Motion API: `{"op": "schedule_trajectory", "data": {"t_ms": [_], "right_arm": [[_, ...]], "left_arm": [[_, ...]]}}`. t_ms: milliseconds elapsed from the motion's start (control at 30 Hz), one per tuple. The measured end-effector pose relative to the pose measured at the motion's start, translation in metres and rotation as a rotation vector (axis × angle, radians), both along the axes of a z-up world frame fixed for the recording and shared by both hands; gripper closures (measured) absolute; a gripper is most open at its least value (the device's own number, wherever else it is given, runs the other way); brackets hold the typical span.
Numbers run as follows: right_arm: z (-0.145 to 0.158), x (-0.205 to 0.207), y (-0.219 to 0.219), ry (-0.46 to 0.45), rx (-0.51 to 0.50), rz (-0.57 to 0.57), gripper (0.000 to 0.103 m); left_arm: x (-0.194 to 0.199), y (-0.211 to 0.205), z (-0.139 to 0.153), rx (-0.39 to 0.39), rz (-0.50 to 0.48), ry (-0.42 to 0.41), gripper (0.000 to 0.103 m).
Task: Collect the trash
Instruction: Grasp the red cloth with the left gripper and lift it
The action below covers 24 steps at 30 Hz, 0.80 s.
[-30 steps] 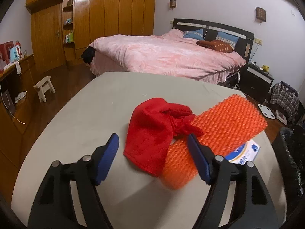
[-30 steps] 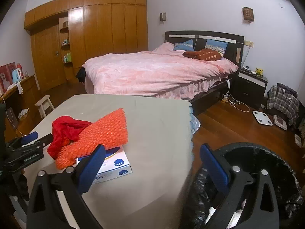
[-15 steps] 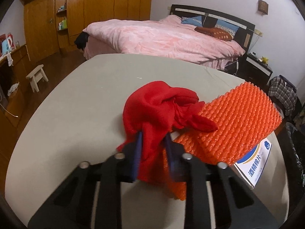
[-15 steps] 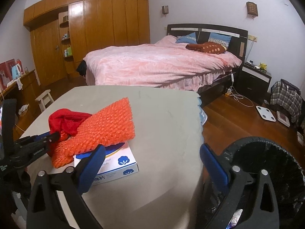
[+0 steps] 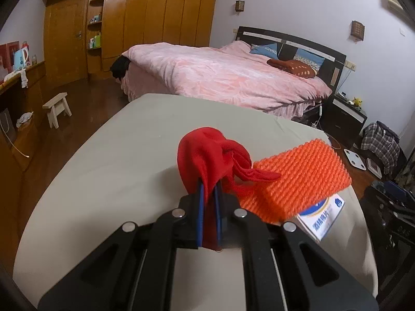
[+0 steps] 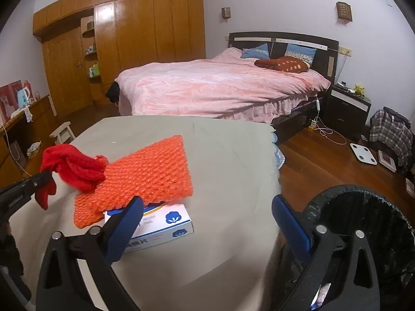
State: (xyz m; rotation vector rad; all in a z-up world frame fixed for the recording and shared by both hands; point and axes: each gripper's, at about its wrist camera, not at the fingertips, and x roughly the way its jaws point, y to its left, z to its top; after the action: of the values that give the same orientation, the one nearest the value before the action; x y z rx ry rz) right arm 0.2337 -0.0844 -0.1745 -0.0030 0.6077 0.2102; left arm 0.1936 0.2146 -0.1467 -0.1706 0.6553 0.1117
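One red cloth, one orange mesh pad, one white box, one black bin, two tongs.

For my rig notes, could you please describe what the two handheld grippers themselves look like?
Both are alike: the left gripper and right gripper have matte black frames with triangular cut-outs, round silver bolt heads at the joints, and flat blue pads on the fingers. No cables, sleeves or readable markings show.

Bed w/ pink cover at 12 o'clock; wooden wardrobe at 10; small stool, nightstand at 2.
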Motion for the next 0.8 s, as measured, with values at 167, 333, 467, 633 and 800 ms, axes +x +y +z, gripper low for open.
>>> {"op": "schedule_trajectory", "data": {"t_ms": [167,333,467,633,800], "right_arm": [[0.0,-0.002,0.005,0.002,0.002,0.011,0.006],[0.001,-0.002,0.007,0.001,-0.002,0.014,0.006],[0.0,-0.001,0.007,0.001,-0.008,0.013,0.006],[0.001,0.0,0.009,-0.002,-0.012,0.017,0.006],[0.005,0.005,0.015,-0.011,-0.015,0.029,0.006]], "left_arm": [[-0.009,0.003,-0.009,-0.021,-0.012,0.06,0.095],[-0.011,0.004,-0.018,-0.026,-0.025,0.083,0.059],[-0.006,0.001,-0.016,-0.008,-0.041,0.063,0.046],[0.009,-0.001,-0.022,0.026,-0.042,0.084,0.045],[0.017,0.003,-0.036,0.014,-0.033,0.125,0.079]]}}
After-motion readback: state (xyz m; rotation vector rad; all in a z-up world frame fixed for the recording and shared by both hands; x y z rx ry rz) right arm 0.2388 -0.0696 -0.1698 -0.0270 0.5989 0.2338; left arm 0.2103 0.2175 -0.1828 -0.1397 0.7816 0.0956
